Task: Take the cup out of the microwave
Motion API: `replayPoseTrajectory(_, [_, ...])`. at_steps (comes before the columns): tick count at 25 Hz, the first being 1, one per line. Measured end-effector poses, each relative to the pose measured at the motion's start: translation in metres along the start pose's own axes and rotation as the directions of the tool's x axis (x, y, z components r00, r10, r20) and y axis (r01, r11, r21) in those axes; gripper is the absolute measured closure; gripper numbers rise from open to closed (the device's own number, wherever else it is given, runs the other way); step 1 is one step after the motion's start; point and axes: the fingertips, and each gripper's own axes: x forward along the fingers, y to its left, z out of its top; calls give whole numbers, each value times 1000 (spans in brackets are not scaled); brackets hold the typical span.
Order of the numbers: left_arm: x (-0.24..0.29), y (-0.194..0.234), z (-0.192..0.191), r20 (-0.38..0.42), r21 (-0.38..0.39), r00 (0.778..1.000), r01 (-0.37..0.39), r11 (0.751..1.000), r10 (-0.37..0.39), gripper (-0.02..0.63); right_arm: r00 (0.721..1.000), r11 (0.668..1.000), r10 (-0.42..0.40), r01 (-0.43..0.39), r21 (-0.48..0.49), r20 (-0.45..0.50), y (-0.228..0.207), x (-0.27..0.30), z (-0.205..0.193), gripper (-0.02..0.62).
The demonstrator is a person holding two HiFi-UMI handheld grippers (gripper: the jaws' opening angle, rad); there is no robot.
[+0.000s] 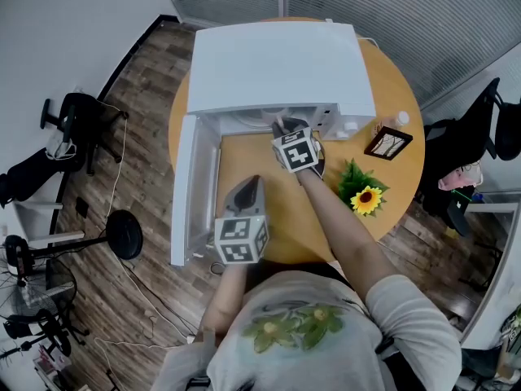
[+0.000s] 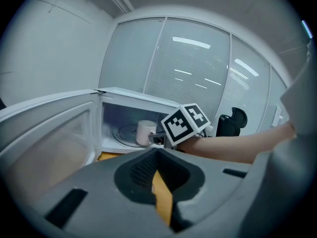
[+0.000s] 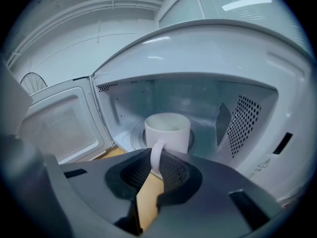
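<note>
White cup point(image 3: 167, 130) stands upright on the round glass plate point(image 3: 134, 139) inside the microwave point(image 1: 277, 63). In the right gripper view its handle points to 6 o'clock, toward the camera. The right gripper point(image 3: 157, 158) is closed on that handle, with one jaw on each side of it.

In the head view the microwave sits at the 12 o'clock edge of the round wooden worktop point(image 1: 260, 177). Its door point(image 1: 186, 194) is wide open and sticks out toward 7 o'clock.

The left gripper point(image 2: 157, 153) is over the 6 o'clock part of the worktop, well apart from the cup. It points to 12 o'clock, at the open microwave. Its jaws are together and nothing is between them.

A yellow flower point(image 1: 366, 199) lies at the 3 o'clock side of the worktop. A small picture frame point(image 1: 388, 143) stands near it, at 1 o'clock from the flower.
</note>
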Motion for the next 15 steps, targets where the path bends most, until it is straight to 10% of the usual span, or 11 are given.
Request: replayPoseTrajectory(15, [-7, -1, 2, 15, 2, 1000, -3, 1000, 3, 601, 999, 999, 39, -38, -4, 23, 10, -21, -4, 535])
